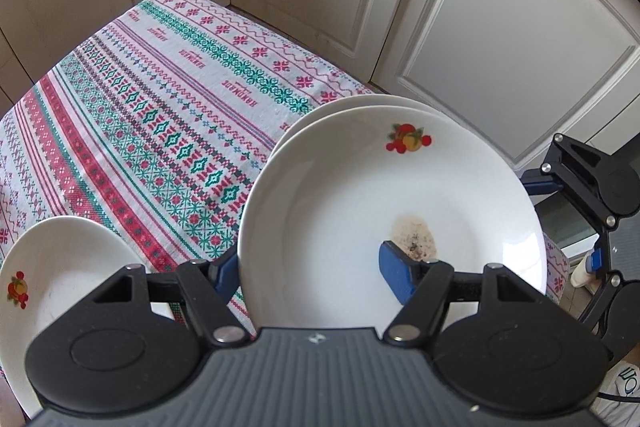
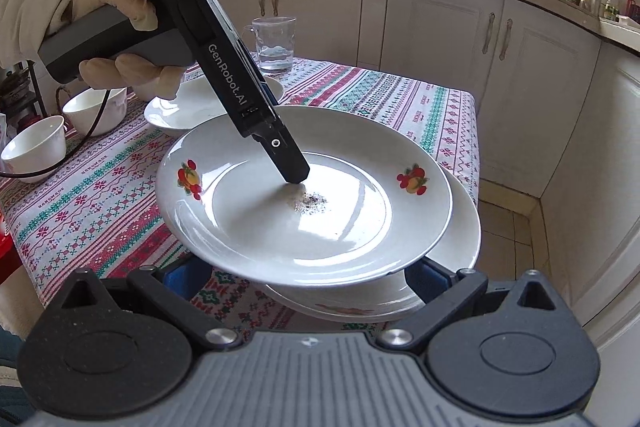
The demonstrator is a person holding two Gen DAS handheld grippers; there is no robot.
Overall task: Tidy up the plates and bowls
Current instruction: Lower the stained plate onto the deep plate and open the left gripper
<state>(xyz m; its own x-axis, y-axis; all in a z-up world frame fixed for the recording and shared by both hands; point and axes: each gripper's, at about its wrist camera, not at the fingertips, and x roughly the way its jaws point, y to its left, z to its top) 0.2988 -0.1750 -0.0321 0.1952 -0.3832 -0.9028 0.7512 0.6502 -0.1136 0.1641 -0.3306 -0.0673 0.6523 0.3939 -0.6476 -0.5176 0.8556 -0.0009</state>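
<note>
Count: three plates, two bowls, one glass mug. Top plate (image 2: 304, 195), fruit decals and a dark stain at centre, sits tilted over a lower plate (image 2: 452, 267) at the near table corner; third plate (image 2: 176, 111) lies behind, well apart. Two white bowls (image 2: 36, 147) stand at far left, the mug (image 2: 276, 43) beyond.

Left gripper (image 1: 312, 263) straddles the top plate's rim, one finger inside on the stain, one outside; jaws wide.

Right gripper (image 2: 308, 279) spread wide, fingers under the top plate's near edge, either side of the lower plate.

Patterned tablecloth (image 1: 160, 99) underneath.
</note>
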